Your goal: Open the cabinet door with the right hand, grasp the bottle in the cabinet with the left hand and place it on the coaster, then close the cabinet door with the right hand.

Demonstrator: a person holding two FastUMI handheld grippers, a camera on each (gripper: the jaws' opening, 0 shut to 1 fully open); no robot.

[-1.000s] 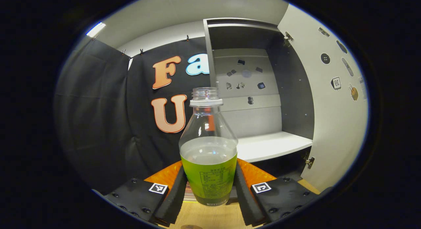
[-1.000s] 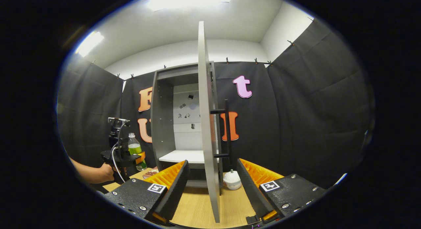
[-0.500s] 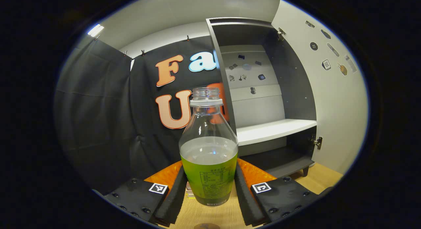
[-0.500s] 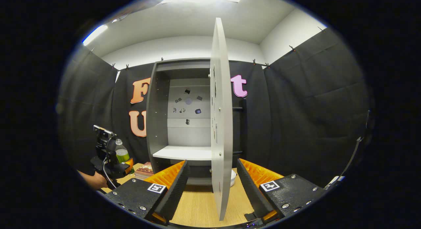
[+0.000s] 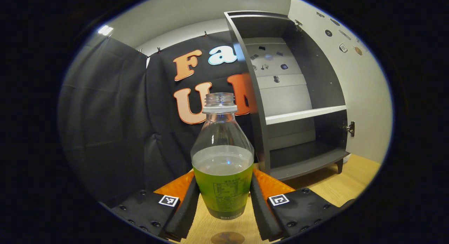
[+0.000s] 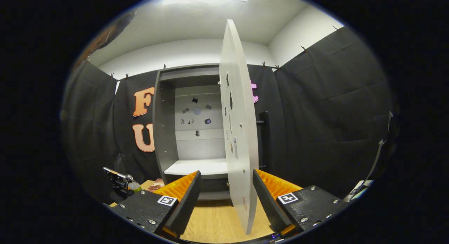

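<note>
In the left gripper view, the left claw (image 5: pixel 224 205) is at the bottom centre of the frame and pinches the bottle (image 5: pixel 222 160), with one finger pressed on each side of its lower body. The bottle stands upright, has no cap, and holds green liquid up to about half of its height. Just below it, at the bottom edge of the frame, a round brown coaster (image 5: pixel 228 238) lies on the wooden surface (image 5: pixel 333 188); whether the bottle touches it I cannot tell. In the right half of the frame stands the grey cabinet (image 5: pixel 259 131) with a white shelf (image 5: pixel 305 114) inside, and its door (image 5: pixel 364 96) is swung open at the far right. In the right gripper view, the right claw (image 6: pixel 226 198) is at the bottom centre with its fingers spread apart, and the lower edge of the open cabinet door (image 6: pixel 238 131) stands between them, seen almost edge-on; the fingers do not seem to press on it. Behind the door, in the middle of the frame, is the open cabinet (image 6: pixel 165 131). At the lower left of the frame, the left claw (image 6: pixel 121 181) is low near the surface (image 6: pixel 217 223) with the bottle (image 6: pixel 134 186).
</note>
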